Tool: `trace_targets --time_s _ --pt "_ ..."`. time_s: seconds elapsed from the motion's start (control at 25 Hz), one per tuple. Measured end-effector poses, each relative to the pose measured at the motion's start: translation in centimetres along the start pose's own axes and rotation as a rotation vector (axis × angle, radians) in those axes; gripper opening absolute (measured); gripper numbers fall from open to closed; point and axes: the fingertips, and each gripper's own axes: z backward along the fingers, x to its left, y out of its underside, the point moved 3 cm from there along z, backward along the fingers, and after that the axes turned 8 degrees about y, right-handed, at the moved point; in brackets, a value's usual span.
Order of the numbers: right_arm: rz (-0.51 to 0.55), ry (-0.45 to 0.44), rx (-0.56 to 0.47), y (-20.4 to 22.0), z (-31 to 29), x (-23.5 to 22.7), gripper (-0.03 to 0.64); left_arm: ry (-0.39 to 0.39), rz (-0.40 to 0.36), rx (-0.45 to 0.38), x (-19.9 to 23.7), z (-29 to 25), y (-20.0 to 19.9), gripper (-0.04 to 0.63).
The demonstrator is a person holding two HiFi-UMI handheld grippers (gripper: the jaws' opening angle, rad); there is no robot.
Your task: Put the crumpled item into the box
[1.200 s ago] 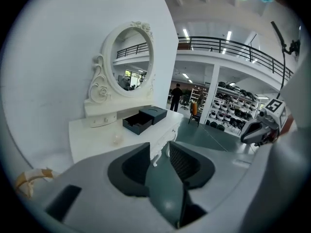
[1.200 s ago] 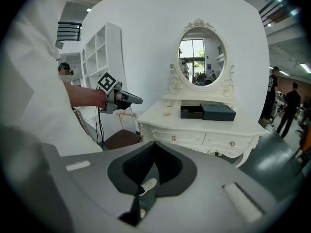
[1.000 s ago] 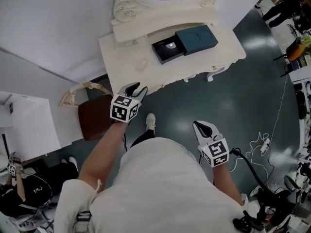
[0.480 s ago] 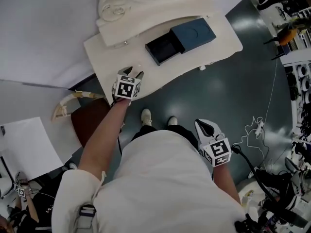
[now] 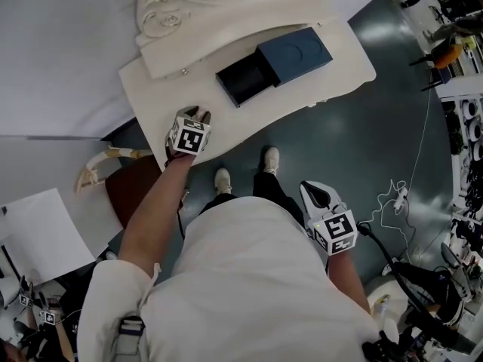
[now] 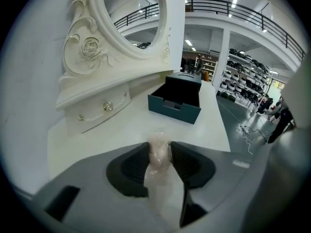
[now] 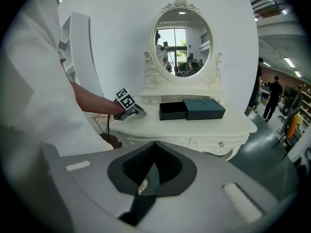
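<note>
Translucent, pale plastic fills the gap of the left claw (image 6: pixel 159 147). Its jaws have just been closing and now pinch the crumpled item (image 6: pixel 158 153) from both sides. The item therefore sits in that claw, low over the white bench (image 5: pixel 162 89), and is not yet in the box. The dark teal box (image 5: pixel 243 78) lies well apart from the claw. Its open tray (image 6: pixel 176 103) faces the claw and its sleeve (image 5: pixel 294 53) is on the far side. The right claw (image 7: pixel 154 166) is closed on nothing and hangs over the floor (image 5: pixel 392 127), farther from the box than the left claw and off the bench's front edge.

The likeliest failure is the grip. The film is thin and springy, and only a fold of it looks caught, so it could slide out on the way to the box. At release it may cling to a pad, or spring open and perch on the tray's rim instead of dropping inside. The box looks light and the bench smooth, so a nudge from the claw could push the tray shut or shove the box away. The right claw is too far off to steady it.
</note>
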Motion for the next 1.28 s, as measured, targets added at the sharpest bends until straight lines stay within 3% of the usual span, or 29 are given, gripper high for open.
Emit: trace_targets --time_s 0.32,0.56,0.84,1.28 --pt "0.033 -0.091 -0.069 -3.2 -2.9 -7.3 0.002 -0.057 0.046 -0.104 -2.0 3.7 -6.8 0.133" --pt "0.072 -0.141 -0.096 -4.9 -4.5 -14.9 0.002 -0.035 0.033 -0.149 -5.9 0.6 -14.8 0.132" --pt "0.080 -0.153 -0.102 -4.3 -4.7 -22.0 0.002 -0.061 0.040 -0.076 -7.0 -6.5 -18.2 0.132" --pt "0.064 -0.169 -0.079 -2.1 -4.6 -30.0 0.002 -0.135 0.019 0.099 -6.6 -13.7 -17.7 0.143"
